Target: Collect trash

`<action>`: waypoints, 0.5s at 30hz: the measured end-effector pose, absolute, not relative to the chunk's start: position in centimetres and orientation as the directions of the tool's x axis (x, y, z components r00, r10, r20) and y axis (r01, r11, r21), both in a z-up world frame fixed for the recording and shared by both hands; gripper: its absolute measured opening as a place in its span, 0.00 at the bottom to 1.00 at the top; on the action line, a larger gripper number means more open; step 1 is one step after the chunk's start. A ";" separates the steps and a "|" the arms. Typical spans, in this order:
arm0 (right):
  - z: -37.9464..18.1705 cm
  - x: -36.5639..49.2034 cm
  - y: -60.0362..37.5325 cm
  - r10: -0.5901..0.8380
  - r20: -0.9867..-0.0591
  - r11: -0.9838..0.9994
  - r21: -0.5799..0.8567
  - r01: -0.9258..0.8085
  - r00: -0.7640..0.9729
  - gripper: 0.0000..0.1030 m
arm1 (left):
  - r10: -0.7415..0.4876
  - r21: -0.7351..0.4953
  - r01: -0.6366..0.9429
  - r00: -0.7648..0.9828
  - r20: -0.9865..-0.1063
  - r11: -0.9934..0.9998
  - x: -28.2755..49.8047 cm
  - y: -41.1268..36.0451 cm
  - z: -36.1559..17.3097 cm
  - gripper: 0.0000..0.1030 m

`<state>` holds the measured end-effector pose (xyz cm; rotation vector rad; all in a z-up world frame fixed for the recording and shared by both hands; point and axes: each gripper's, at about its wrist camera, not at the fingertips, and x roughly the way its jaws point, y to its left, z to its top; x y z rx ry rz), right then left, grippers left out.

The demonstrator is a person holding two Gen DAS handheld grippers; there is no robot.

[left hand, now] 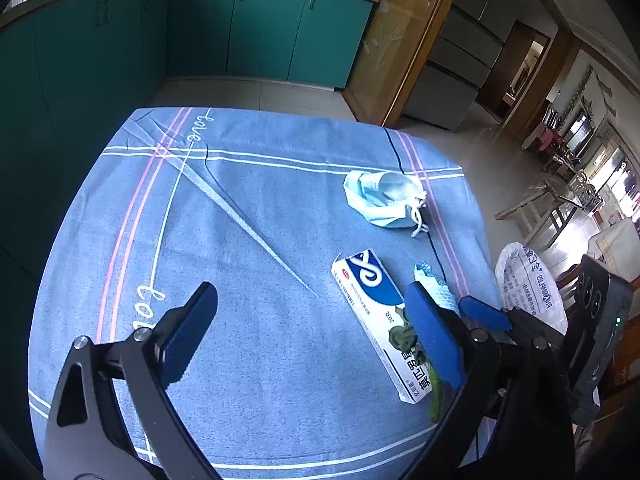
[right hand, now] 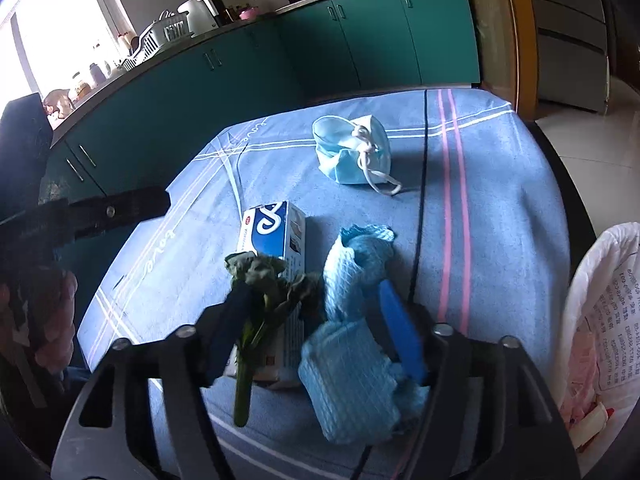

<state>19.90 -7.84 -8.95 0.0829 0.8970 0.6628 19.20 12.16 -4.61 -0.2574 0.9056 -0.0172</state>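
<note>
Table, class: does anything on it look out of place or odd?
Yes. A wilted green leaf lies draped over the box, which sits askew. Beside it a blue cloth is crumpled, and a used mask lies bunched farther back.

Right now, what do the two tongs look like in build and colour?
Both are alike: the left tongs and right tongs have black, angular linkage arms with triangular cut-outs and silver rivets at the pivots. Each finger ends in a flat blue pad, ribbed on its inner face. Seen from the left wrist, the right unit carries a black housing with a small green light.
</note>
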 end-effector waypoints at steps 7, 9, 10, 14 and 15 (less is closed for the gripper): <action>-9.6 19.9 -6.7 0.574 -0.703 0.790 0.340 -0.510 0.420 0.69 | -0.135 -0.252 -0.106 0.619 -0.774 0.962 19.0 12.8 -4.6 0.92; -9.6 19.8 -6.6 0.583 -0.700 0.783 0.347 -0.516 0.413 0.68 | -0.129 -0.249 -0.112 0.618 -0.776 0.962 19.0 13.0 -4.7 0.92; -9.6 19.7 -6.5 0.587 -0.699 0.779 0.351 -0.519 0.409 0.64 | -0.127 -0.248 -0.116 0.615 -0.778 0.962 19.0 13.1 -4.8 0.92; -9.6 19.5 -6.3 0.613 -0.689 0.757 0.374 -0.536 0.386 0.48 | -0.130 -0.253 -0.125 0.599 -0.790 0.959 19.1 13.2 -5.1 0.92; -9.5 19.4 -6.4 0.620 -0.686 0.751 0.380 -0.539 0.381 0.44 | -0.132 -0.253 -0.124 0.595 -0.793 0.960 19.2 13.2 -5.2 0.92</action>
